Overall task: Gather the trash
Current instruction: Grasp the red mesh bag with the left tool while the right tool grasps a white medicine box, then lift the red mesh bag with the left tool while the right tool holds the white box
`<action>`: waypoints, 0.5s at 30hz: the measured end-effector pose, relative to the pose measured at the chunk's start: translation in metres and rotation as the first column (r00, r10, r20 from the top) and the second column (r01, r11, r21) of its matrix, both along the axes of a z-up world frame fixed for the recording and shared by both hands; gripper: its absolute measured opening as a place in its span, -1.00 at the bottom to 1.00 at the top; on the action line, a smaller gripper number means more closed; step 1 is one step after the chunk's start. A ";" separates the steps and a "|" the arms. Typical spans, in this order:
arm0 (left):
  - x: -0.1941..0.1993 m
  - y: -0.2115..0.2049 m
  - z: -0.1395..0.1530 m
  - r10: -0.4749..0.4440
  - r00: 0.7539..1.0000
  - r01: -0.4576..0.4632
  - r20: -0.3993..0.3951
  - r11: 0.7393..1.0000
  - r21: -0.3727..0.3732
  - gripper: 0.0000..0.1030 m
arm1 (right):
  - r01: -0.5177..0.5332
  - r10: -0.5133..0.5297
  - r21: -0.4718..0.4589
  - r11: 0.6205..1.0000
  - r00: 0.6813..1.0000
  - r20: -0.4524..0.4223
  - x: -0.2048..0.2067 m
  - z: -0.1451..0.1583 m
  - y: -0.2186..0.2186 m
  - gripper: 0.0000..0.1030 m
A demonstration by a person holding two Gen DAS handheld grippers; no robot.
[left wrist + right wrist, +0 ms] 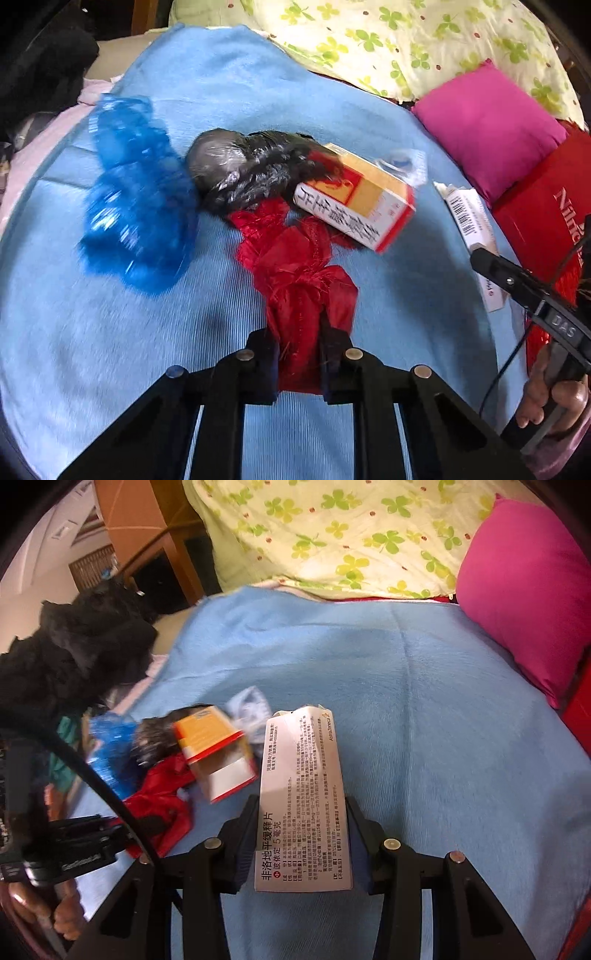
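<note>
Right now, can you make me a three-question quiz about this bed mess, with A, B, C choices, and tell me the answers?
1. Where is the orange and red box?
A. leaning on the black bag
B. on the pink pillow
C. inside the blue bag

2. What colour is the bag held by the left gripper?
A. green
B. red
C. white

3. What is the right gripper doing?
A. hanging open over nothing
B. squeezing the pillow
C. holding a white medicine box

Answers:
1 A, its far end lies on the crumpled black bag.
2 B, the red bag sits between its fingers.
3 C, the white medicine box is clamped between its fingers.
</note>
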State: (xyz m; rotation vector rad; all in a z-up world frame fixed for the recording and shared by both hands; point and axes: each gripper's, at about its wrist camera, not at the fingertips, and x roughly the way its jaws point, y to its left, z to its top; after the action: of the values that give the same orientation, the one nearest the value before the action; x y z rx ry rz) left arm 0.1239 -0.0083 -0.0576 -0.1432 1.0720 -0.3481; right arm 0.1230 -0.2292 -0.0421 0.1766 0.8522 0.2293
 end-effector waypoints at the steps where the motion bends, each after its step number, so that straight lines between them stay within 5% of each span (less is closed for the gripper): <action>1: -0.009 0.002 0.004 0.001 1.000 -0.001 0.006 1.000 -0.002 -0.68 | -0.004 0.004 0.005 1.000 1.000 0.009 -0.010 0.004 0.001 -0.09; 15: -0.119 0.019 0.073 -0.009 0.988 0.010 0.154 1.000 -0.001 -0.68 | -0.047 0.040 0.041 0.998 0.988 0.149 -0.118 0.063 0.023 -0.09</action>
State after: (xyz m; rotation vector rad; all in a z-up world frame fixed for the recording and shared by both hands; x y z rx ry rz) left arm 0.0050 0.0110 0.0150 -0.1106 0.9200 -0.3627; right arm 0.0052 -0.2059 0.0209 0.1802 0.7043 0.2990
